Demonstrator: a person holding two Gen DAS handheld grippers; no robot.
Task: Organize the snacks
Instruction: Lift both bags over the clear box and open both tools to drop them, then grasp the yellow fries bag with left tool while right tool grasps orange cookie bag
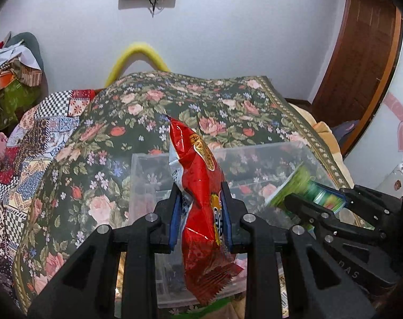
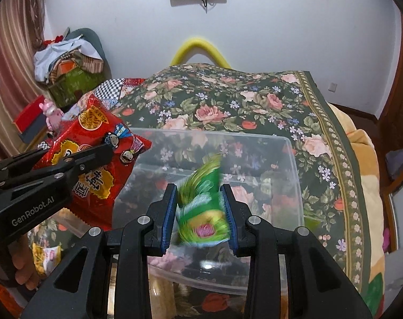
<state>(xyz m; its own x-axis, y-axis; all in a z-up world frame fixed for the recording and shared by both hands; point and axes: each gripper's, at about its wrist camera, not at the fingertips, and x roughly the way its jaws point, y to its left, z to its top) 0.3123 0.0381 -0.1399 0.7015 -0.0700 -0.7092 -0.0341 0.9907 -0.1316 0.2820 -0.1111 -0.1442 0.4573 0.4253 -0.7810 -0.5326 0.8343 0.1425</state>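
My left gripper point(image 1: 200, 214) is shut on a red snack bag point(image 1: 201, 202), held upright over the near left part of a clear plastic bin point(image 1: 148, 159). It also shows at the left of the right wrist view point(image 2: 105, 148), with the red bag point(image 2: 95, 183) hanging above the bin's left edge. My right gripper point(image 2: 200, 212) is shut on a green snack bag point(image 2: 204, 207), blurred by motion, above the inside of the clear bin point(image 2: 294, 159). The right gripper point(image 1: 318, 199) and green bag point(image 1: 302, 188) show in the left wrist view.
The bin stands on a floral cloth point(image 2: 254, 106) over a table. A yellow snack packet point(image 2: 46, 255) lies at the near left beside the bin. A patchwork cloth point(image 1: 28, 159) and piled boxes point(image 2: 73, 79) are at the left. A yellow foam arch point(image 2: 201, 50) is behind.
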